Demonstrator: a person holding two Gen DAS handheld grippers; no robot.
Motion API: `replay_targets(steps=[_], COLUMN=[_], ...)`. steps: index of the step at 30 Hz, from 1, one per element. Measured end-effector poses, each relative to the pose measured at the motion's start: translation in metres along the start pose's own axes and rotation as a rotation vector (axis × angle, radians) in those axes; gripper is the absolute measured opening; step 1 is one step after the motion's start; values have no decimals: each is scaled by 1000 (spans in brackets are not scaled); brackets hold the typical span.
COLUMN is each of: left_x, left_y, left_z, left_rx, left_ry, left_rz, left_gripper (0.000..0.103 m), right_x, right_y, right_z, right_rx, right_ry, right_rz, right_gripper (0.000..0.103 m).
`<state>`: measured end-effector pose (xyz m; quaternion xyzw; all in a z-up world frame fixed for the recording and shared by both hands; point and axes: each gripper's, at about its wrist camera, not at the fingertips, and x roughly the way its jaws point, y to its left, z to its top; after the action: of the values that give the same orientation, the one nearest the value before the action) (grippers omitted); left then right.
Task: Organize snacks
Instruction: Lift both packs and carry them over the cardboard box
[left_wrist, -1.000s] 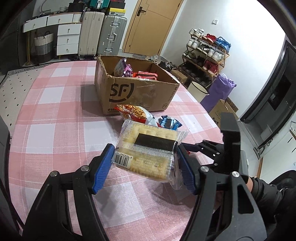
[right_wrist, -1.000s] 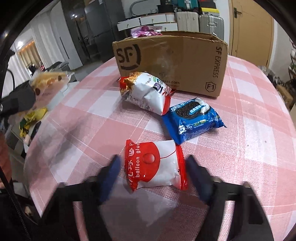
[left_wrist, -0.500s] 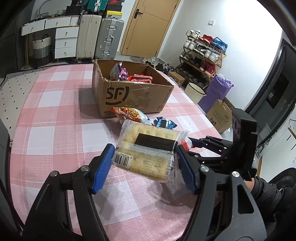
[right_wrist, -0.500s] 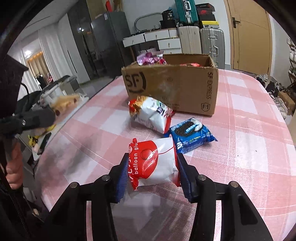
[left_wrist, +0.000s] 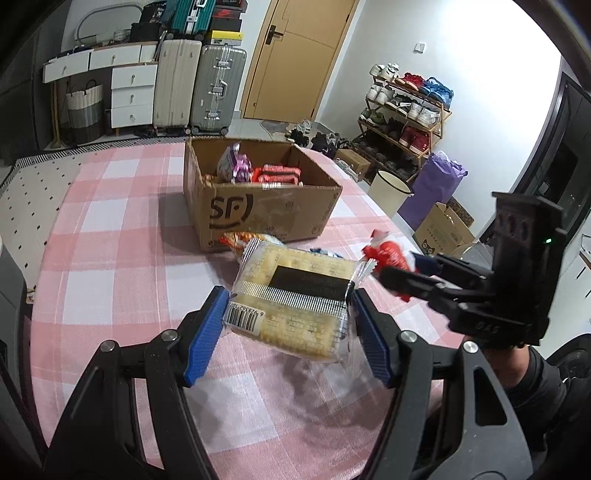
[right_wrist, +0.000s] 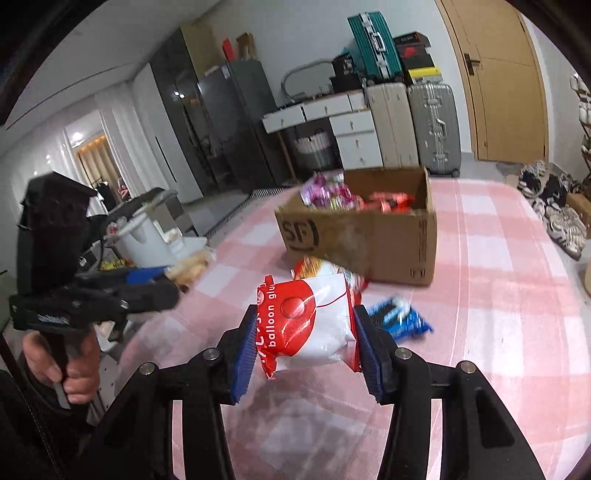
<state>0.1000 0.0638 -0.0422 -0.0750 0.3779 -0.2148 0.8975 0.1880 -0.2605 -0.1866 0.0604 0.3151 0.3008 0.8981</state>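
Left gripper (left_wrist: 290, 328) clamping cracker pack (left_wrist: 291, 299), right gripper (right_wrist: 304, 341) clamping red-white bag (right_wrist: 310, 325); carrying step; next, releasing over box (left_wrist: 258, 206) ahead.

Two close wrist views, both facing the cardboard box (left_wrist: 258, 206) (right_wrist: 369, 236).

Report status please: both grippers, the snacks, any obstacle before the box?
Left gripper shut on cracker pack. Right gripper shut on red-white bag. Both lifted, cardboard box ahead. Chip bag and blue cookie pack lie before it.
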Motion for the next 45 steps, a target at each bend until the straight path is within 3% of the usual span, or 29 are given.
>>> replay_targets(steps=[10, 23, 35, 45], left_x=[3, 20, 55, 91], left_y=[-6, -14, -13, 9], left_z=[42, 115, 200, 241], left_rx=[14, 58, 66, 31], left_ry=[-25, -57, -58, -34], left_rz=[39, 79, 98, 90], left_gripper=[66, 66, 66, 66], right_x=[-22, -18, 0, 32], right_y=[3, -13, -30, -53], right_z=[49, 115, 186, 217], right_rx=[-26, -29, -45, -20], right_ry=[-83, -119, -137, -115], right_rz=[32, 46, 17, 0], right_gripper=[49, 49, 49, 49])
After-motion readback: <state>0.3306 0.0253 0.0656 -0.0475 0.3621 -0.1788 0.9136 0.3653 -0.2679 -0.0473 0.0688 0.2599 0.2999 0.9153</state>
